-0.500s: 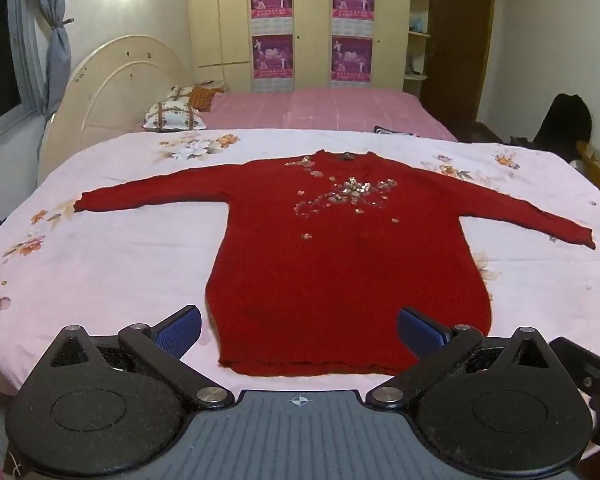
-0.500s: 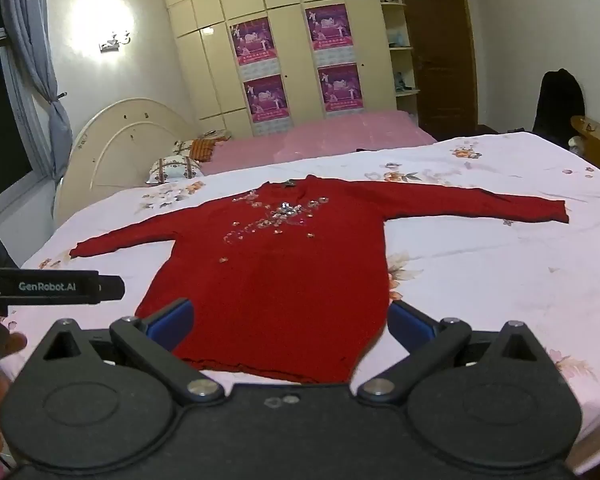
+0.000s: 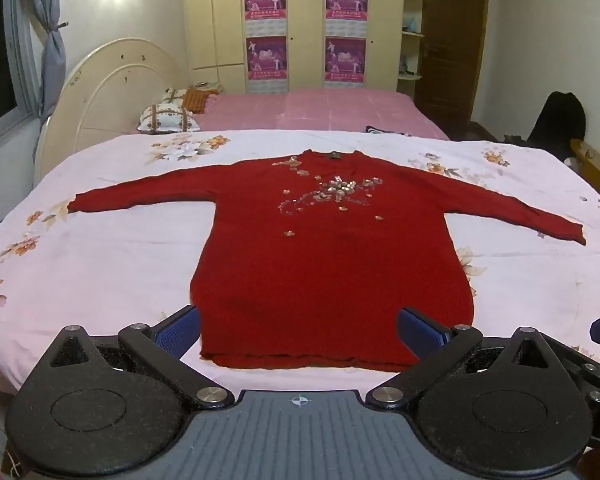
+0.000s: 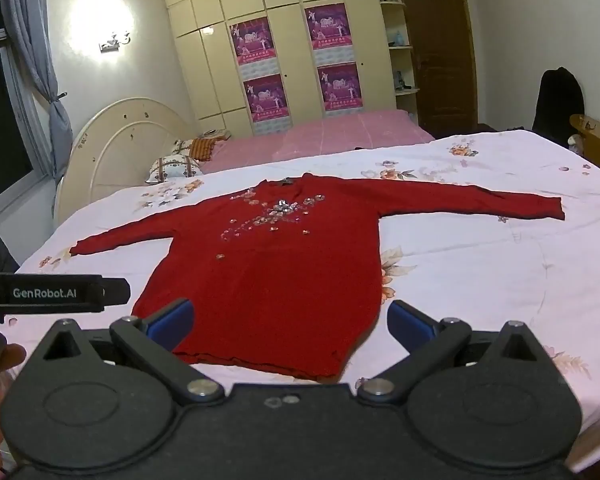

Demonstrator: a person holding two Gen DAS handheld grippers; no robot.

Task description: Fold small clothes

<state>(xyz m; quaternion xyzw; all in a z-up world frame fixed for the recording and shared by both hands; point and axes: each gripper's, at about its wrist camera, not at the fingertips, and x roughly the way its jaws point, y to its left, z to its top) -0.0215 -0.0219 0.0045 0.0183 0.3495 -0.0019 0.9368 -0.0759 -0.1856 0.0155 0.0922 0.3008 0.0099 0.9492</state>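
A red long-sleeved sweater (image 3: 324, 256) with sequins on the chest lies flat, face up, on a floral white bedspread (image 3: 100, 264), both sleeves spread out sideways. It also shows in the right wrist view (image 4: 272, 276). My left gripper (image 3: 300, 326) is open and empty, hovering just before the sweater's hem. My right gripper (image 4: 290, 320) is open and empty, above the hem's right part. The left gripper's body (image 4: 56, 294) shows at the left of the right wrist view.
A second bed with a pink cover (image 3: 320, 112) and pillows (image 3: 168, 118) stands behind. A cream headboard (image 3: 112, 92) is at the left, wardrobes with posters (image 3: 304, 24) at the back, a dark bag (image 3: 560, 120) and a wooden bed frame (image 3: 596, 168) at the right.
Both grippers have shifted very slightly; the sweater has not moved and both stay open.
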